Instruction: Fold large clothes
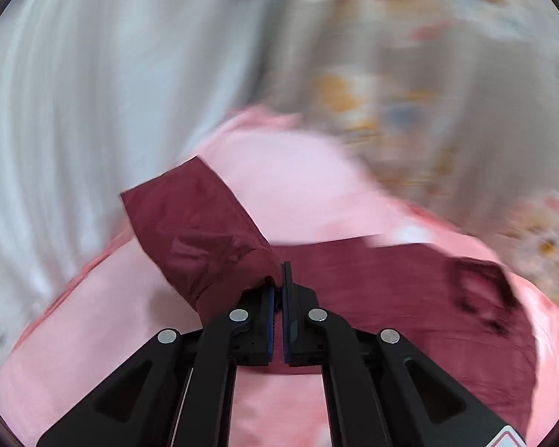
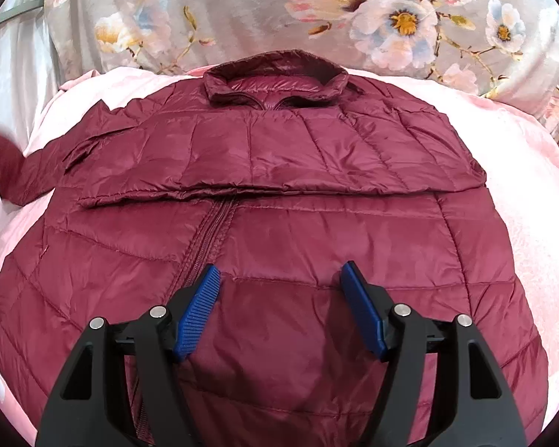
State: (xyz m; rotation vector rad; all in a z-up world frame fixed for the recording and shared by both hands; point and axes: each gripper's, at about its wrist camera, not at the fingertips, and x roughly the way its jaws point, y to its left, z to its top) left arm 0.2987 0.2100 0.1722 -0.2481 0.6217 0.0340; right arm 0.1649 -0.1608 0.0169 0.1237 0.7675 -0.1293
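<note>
Two tongs are working a maroon puffer jacket lying across the pink bed: the left tongs are pinching its sleeve cuff, the right tongs are hovering wide over the front. Light, slippery, puffy; cuffs and hems are offering the firmest grip.

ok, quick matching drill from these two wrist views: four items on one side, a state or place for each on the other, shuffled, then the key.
Items:
1. left gripper
2. right gripper
3. one sleeve
4. collar

States:
A. folded across the chest
B. jaws apart above the jacket, holding nothing
C. at the far end, by the floral fabric
D. clamped on the other sleeve's cuff

Pairs: 1-D, 2-B, 3-A, 4-C
</note>
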